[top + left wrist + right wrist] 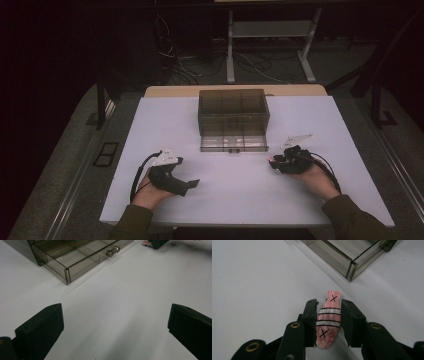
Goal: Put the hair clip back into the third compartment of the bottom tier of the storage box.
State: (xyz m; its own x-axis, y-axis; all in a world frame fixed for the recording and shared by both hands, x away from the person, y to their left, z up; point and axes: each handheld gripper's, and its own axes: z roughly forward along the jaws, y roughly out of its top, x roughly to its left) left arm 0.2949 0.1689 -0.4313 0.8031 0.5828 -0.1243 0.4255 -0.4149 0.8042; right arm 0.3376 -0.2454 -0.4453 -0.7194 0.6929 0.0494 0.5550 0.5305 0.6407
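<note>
A pink pearly hair clip (329,320) with white stripes and black crosses sits between the jaws of my right gripper (328,305), which is shut on its two long sides. The clip's tip points at the corner of the open drawer (351,265). In the high view the right gripper (273,161) is low over the table, right of the drawer (234,143). My left gripper (193,184) stands open near the front left, with nothing between its wide-set jaws (115,315). The drawer knob (112,251) shows ahead of it.
A smoky transparent drawer box (233,107) stands at the table's back middle, its bottom drawer pulled out towards me. The white table top (235,190) spreads between the two grippers. Table legs and cables lie on the floor behind.
</note>
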